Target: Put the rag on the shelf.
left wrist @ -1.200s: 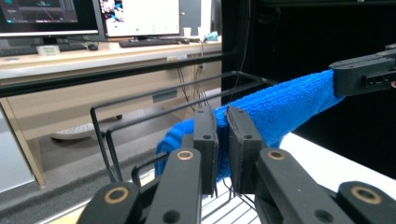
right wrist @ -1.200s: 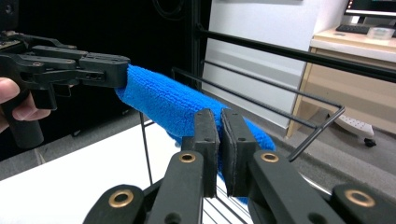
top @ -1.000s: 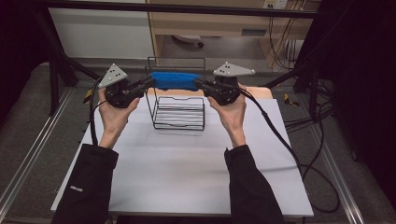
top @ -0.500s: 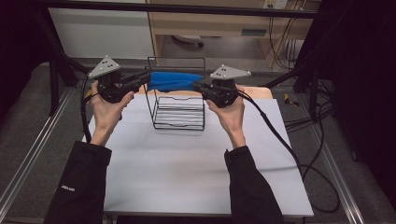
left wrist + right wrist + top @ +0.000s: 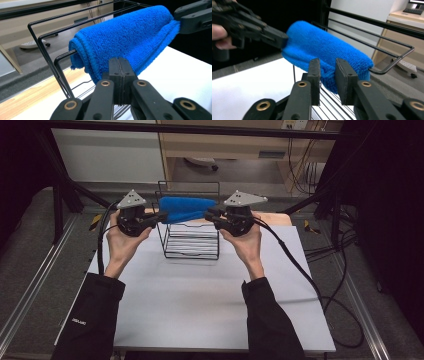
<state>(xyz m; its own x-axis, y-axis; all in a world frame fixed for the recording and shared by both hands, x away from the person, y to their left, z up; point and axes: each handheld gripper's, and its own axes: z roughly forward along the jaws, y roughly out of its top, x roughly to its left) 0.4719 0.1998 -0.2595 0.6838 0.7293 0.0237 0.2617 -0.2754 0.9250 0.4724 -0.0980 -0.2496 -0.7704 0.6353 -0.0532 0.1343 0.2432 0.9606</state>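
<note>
Over the black wire rack (image 5: 191,236) we see a folded blue cloth (image 5: 186,208) draped on a top bar. In the left gripper view the left gripper (image 5: 119,82) has its jaws pressed together, empty, just before the cloth's near end. In the right gripper view the right gripper (image 5: 327,80) stands parted beside the cloth's other end. The small sleeve print is unreadable.

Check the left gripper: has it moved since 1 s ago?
Yes. In the high view the left gripper has risen up-frame against the wire rack, from beside the rack's upper part to its top rail, level with the blue towel.
</note>
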